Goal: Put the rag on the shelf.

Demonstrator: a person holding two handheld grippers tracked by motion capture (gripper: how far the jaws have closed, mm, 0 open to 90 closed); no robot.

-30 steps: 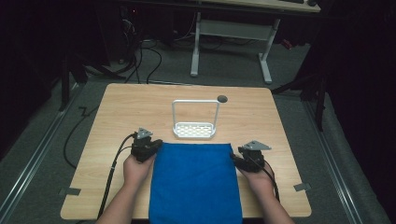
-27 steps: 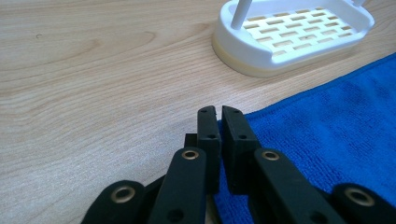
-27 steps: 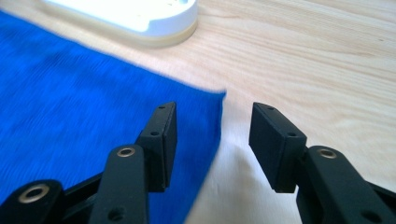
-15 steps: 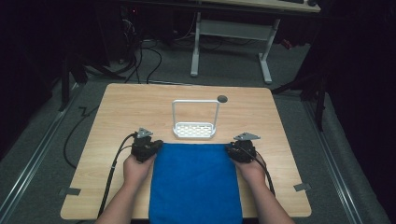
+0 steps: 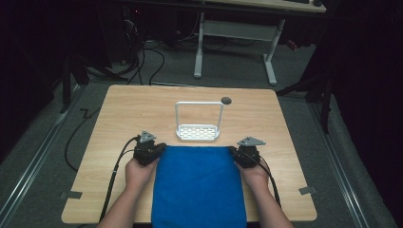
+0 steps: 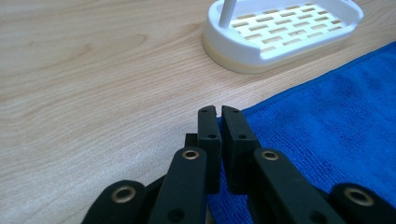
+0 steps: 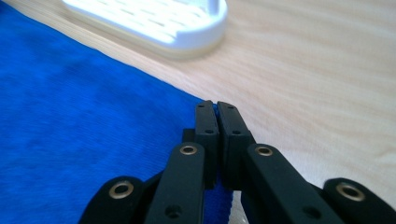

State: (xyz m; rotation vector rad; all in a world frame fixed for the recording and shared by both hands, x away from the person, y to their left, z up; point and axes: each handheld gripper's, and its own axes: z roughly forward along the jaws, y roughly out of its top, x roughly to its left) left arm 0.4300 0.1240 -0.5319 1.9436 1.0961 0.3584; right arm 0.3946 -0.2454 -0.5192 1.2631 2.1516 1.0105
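Observation:
A blue towel (image 5: 198, 185) lies flat on the wooden table (image 5: 119, 118), reaching from near the white rack down over the front edge. My left gripper (image 5: 160, 148) pinches the towel's far left corner; in the left gripper view its jaws stand together with blue cloth (image 6: 327, 121) between them, gripper (image 6: 218, 111). My right gripper (image 5: 233, 150) holds the far right corner the same way, gripper (image 7: 215, 105) shut on the blue towel (image 7: 70, 121). A hand wraps each gripper.
A white slotted rack (image 5: 198, 131) with an upright wire frame stands just beyond the towel's far edge, rack (image 6: 280, 32), rack (image 7: 154, 23). A dark round hole (image 5: 226, 100) sits in the table behind it. Cables trail from both grippers toward the front edge.
The right gripper has moved in and forward to the towel's far right corner and shut on it. The left gripper has stayed at its corner.

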